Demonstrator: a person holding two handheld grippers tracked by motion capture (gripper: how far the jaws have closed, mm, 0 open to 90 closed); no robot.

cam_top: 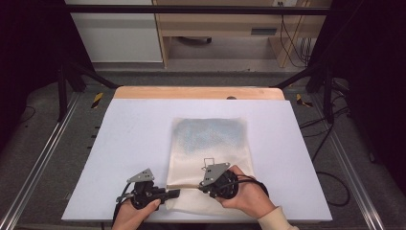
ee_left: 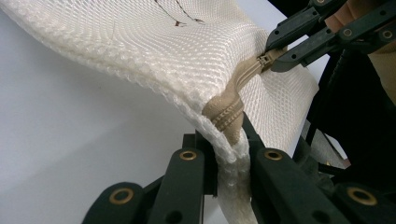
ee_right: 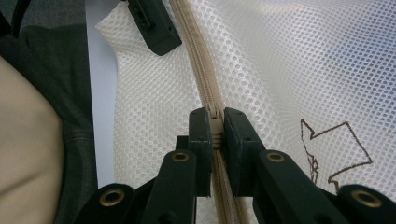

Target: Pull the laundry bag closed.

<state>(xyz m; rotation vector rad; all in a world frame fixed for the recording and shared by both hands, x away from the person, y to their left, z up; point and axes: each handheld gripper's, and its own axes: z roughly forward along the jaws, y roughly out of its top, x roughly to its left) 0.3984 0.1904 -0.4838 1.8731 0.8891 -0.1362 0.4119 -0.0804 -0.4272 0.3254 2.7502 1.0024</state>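
**Two hand-held grippers clamped on the zip of a mesh bag**

A cream-white mesh fabric bag [cam_top: 210,153] lies flat on the pale lavender-grey bench [cam_top: 134,139], slightly right of centre, with its zipped edge towards the person. A small brown outline print [ee_right: 336,149] marks the mesh near that edge.

The left gripper [cam_top: 170,193], held in the person's left hand [cam_top: 136,213], is clenched on the bag's near left corner. In the left gripper view its black fingers [ee_left: 187,168] pinch the seam of the mesh just beside the end of the beige zipper tape [ee_left: 228,112], and the corner is lifted slightly off the bench.

The right gripper [cam_top: 205,186], held in the person's right hand [cam_top: 246,194], sits just to the right of the left one, over the same edge. In the right gripper view its fingers [ee_right: 201,140] are closed tight on the small beige zipper slider [ee_right: 214,122], with the zipper tape running between them and on towards the left gripper's finger at the top of that view.

Both grippers rest low, touching the bag, with their cables trailing towards the person.
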